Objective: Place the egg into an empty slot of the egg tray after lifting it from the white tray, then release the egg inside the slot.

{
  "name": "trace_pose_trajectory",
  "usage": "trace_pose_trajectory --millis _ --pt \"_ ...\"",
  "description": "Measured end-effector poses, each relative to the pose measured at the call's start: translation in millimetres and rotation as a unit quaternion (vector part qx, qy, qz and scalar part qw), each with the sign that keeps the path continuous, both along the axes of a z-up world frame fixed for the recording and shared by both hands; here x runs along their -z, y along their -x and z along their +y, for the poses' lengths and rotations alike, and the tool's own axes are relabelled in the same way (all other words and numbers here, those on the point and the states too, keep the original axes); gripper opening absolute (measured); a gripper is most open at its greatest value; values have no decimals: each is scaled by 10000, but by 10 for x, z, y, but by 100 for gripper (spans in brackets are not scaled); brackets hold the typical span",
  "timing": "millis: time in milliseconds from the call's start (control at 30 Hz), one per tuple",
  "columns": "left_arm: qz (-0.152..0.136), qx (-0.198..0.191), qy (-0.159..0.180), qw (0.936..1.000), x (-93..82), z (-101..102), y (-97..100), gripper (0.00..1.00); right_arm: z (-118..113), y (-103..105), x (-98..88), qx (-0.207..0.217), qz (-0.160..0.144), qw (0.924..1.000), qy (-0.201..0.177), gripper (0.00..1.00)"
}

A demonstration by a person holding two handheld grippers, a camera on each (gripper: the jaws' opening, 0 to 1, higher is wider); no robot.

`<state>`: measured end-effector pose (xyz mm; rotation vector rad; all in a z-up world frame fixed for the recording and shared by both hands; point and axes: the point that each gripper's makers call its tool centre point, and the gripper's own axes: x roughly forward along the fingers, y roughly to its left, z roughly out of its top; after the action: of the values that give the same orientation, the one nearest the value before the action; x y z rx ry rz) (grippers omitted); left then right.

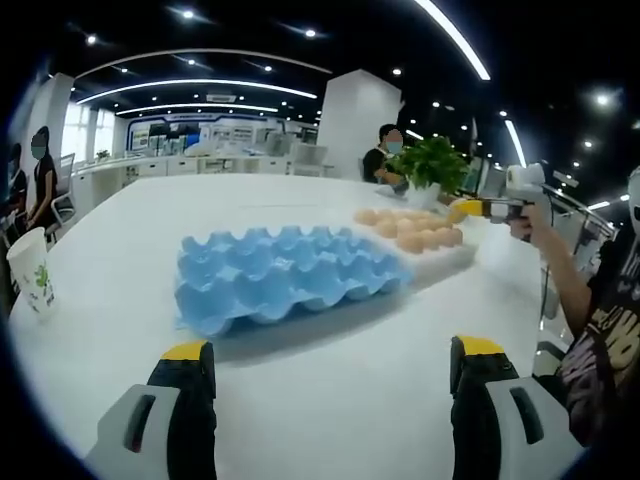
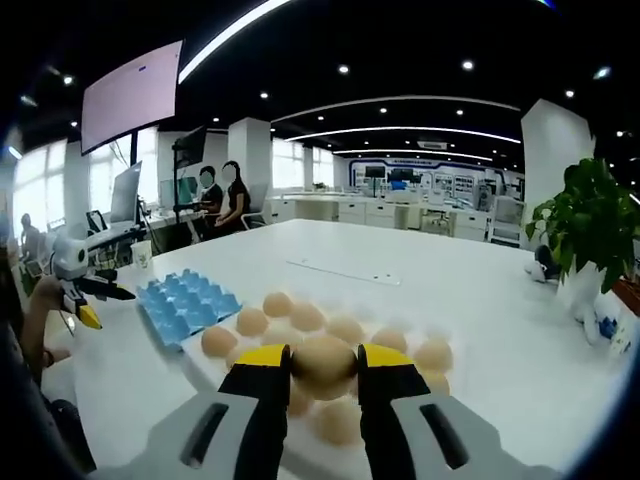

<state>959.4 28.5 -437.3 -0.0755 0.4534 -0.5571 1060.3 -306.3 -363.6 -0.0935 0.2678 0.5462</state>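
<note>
The right gripper (image 2: 323, 375) clamps the egg (image 2: 323, 362) above the white tray (image 2: 462, 392), ready to carry; the left gripper (image 1: 330, 400) waits wide (nothing held) before the blue egg tray (image 1: 285, 275)

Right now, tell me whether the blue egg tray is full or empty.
Empty: the blue egg tray shows bare cups; the eggs sit on the white tray beside it.

Black fingers (image 2: 267, 400), yellow tips
</note>
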Motion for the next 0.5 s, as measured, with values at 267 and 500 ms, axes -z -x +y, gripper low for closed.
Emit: trace_pose_trajectory --millis 267,500 --pt "33 34 -4 10000 23 0 1 100 208 6 -19 -216 -32 9998 41 27" --pt "41 67 -1 10000 32 -5 0 100 451 11 -11 -476 -51 9988 81 27"
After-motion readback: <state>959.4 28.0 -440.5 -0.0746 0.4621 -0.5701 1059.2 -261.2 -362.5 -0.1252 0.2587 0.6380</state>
